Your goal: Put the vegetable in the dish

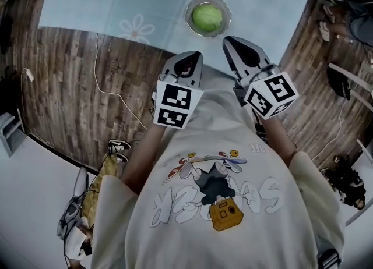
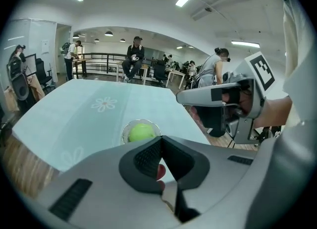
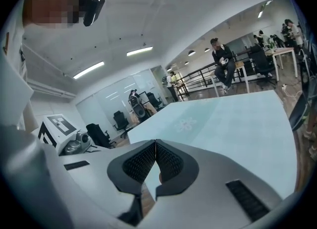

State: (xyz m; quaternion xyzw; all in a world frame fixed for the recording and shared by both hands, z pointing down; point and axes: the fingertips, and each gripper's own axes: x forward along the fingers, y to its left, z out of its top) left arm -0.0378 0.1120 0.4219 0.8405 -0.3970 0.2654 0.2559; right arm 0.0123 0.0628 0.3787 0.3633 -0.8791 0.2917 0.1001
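Observation:
A round green vegetable (image 1: 207, 17) lies in a small glass dish (image 1: 222, 6) near the front edge of the pale blue table (image 1: 116, 0). The left gripper view shows the same vegetable (image 2: 141, 132) in its dish (image 2: 126, 132), just beyond the jaw tips. My left gripper (image 1: 192, 58) is held close to my chest, short of the table; its jaws meet with nothing between them (image 2: 161, 138). My right gripper (image 1: 233, 43) hovers beside it, just below the dish, also shut and empty (image 3: 155, 142). Each gripper shows in the other's view: the right gripper (image 2: 228, 106) and the left gripper (image 3: 64, 134).
The table has a flower-print cloth (image 1: 135, 28) and stands on wood-plank flooring (image 1: 76, 87). A thin cable (image 1: 116, 96) runs across the floor, and a shoe (image 1: 119, 145) lies near my left side. People, desks and chairs (image 2: 133, 59) fill the room behind the table.

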